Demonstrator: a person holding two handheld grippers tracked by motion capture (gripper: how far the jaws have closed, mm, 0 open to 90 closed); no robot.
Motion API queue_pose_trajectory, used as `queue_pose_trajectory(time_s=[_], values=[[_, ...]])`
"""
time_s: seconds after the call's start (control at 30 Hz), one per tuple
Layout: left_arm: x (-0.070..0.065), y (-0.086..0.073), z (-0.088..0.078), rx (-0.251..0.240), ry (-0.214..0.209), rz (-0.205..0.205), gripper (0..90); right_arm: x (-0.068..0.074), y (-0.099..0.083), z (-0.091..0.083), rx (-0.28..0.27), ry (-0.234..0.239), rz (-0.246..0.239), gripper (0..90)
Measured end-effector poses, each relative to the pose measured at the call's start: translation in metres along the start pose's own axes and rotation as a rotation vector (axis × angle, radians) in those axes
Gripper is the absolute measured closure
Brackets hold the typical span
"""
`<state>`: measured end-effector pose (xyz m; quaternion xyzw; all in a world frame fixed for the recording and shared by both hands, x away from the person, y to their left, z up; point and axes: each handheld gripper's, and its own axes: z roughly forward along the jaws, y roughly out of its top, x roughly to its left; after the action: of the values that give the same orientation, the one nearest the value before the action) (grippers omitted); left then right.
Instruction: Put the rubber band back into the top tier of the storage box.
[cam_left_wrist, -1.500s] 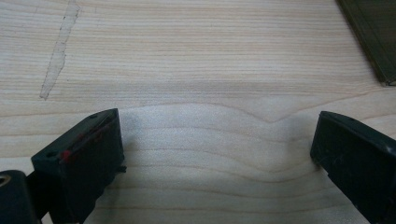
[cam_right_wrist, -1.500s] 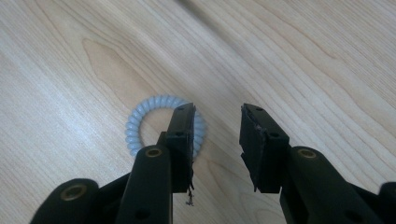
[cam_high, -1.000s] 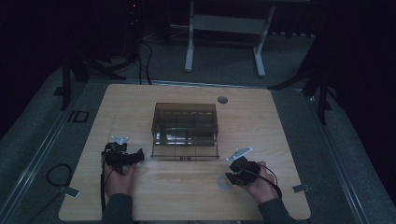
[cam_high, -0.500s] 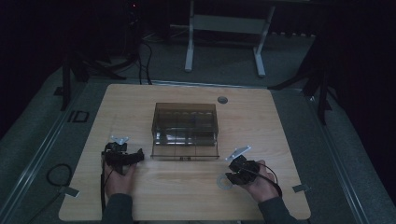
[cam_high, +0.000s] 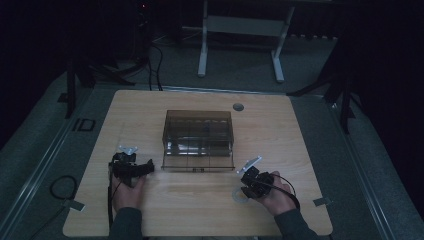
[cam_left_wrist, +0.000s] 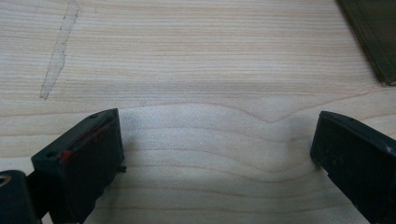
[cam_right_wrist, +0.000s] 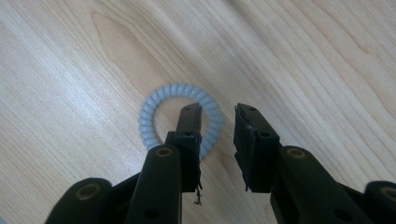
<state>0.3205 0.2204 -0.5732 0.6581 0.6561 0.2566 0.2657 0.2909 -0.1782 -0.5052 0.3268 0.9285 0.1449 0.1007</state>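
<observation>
A pale blue spiral ring (cam_right_wrist: 156, 98) lies flat on the wooden table (cam_high: 200, 210), close in front of the person's right hand (cam_high: 280, 197). My right gripper (cam_right_wrist: 218, 116) points down at it. One jaw stands inside the ring and the other just outside, so the ring's near side lies in the narrow gap, unclamped. In the high view that gripper (cam_high: 246, 186) is at the front right with the ring (cam_high: 240, 196) under it. My left gripper (cam_left_wrist: 215, 140) is wide open over bare wood, and from above it (cam_high: 146, 167) sits at the front left.
A smoky transparent box (cam_high: 198, 139) with compartments stands at the table's middle, between and beyond both grippers; its corner (cam_left_wrist: 373, 37) shows in the left gripper view. A small round grommet (cam_high: 238, 107) sits near the far edge. A pale scuff (cam_left_wrist: 58, 51) marks the wood.
My right gripper has shifted a little left and toward the table's front, onto the ring. The left gripper has stayed in place.
</observation>
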Motion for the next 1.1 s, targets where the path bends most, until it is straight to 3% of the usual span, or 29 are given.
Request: queue_pose_trajectory(time_s=[0.5, 1.1], values=[[0.000, 0.000, 0.000, 0.002, 0.000, 0.001, 2.3, 0.003, 0.004, 0.010, 0.088, 0.021, -0.015, 76.2], [0.000, 0.000, 0.000, 0.002, 0.000, 0.000, 2.3, 0.001, 0.009, 0.017, 0.146, 0.014, -0.021, 79.2]])
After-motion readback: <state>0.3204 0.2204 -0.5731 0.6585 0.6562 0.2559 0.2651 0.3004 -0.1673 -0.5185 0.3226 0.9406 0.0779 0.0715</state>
